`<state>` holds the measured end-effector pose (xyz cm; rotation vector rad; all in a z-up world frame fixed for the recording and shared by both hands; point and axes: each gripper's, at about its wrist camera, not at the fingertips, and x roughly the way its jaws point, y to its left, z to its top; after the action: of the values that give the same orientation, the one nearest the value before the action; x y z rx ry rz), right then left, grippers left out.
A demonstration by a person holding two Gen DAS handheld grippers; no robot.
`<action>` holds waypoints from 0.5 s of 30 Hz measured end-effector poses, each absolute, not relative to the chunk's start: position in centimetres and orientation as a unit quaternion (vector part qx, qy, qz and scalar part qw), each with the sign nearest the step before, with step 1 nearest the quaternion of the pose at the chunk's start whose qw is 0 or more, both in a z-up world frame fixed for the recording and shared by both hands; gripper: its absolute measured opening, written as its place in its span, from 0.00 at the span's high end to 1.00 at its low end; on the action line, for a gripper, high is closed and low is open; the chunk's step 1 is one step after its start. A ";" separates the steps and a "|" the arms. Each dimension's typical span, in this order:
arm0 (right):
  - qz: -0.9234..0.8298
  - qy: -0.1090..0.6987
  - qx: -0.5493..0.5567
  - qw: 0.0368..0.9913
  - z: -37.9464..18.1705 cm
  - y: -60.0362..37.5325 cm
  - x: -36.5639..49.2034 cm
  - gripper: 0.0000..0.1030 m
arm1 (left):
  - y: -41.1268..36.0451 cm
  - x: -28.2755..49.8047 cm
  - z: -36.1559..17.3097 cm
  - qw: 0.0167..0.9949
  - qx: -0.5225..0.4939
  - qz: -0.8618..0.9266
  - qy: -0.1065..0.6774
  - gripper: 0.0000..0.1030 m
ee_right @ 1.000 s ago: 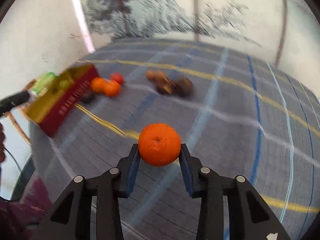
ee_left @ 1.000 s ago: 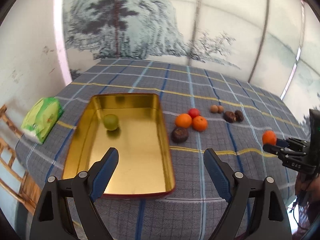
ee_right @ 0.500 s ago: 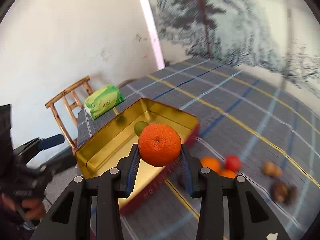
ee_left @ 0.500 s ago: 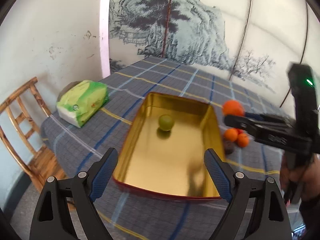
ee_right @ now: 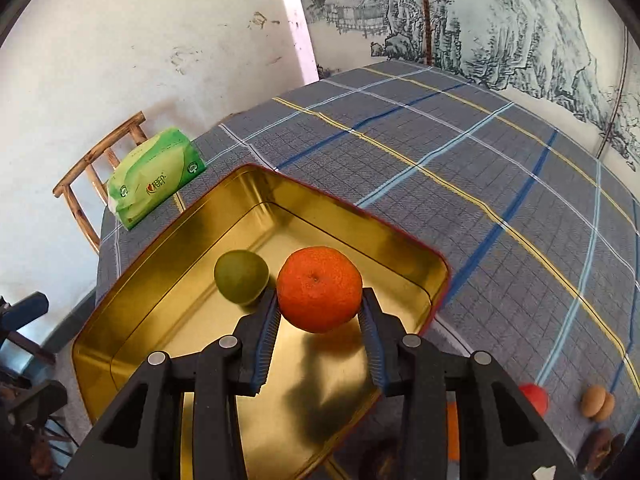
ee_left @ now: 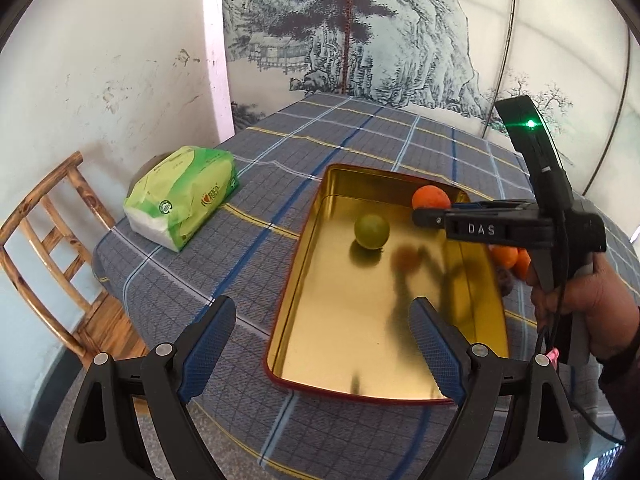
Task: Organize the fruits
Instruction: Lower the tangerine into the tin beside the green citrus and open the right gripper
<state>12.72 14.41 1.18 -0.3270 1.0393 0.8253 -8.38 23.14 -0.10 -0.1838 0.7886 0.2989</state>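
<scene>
Right gripper (ee_right: 319,322) clamped on an orange (ee_right: 319,289), held above the gold tin tray (ee_right: 152,280) near its far corner, just beside a green fruit (ee_right: 241,277) resting on the tray floor. Left gripper (ee_left: 322,340) spread wide and empty at the tray's near edge. More fruit (ee_right: 596,400) on the checked tablecloth (ee_right: 500,184), green tissue pack (ee_left: 182,196) well apart by the wooden chair (ee_left: 44,240).

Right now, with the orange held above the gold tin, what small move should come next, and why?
Probably lower the right gripper a little, then open it: the round orange mandarin hangs above the gold metal tin's floor, beside the green round fruit, apparently clear of it.
</scene>
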 end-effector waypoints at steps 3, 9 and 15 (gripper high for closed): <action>0.378 0.482 -0.154 0.775 0.9 15.2 13.2 0.64 | 23.3 -8.3 -0.4 0.908 -0.084 0.149 0.383 0.14; 0.380 0.483 -0.142 0.776 0.4 16.1 13.7 0.62 | 23.5 -8.0 -0.9 0.903 -0.077 0.158 0.392 0.11; 0.387 0.459 -0.096 0.793 2.7 13.8 13.4 0.62 | 23.4 -7.8 -1.0 0.899 -0.072 0.167 0.398 0.06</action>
<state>13.36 13.79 2.75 -0.2065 0.9879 0.8329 -7.79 23.40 -1.02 -0.1493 0.8233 0.3453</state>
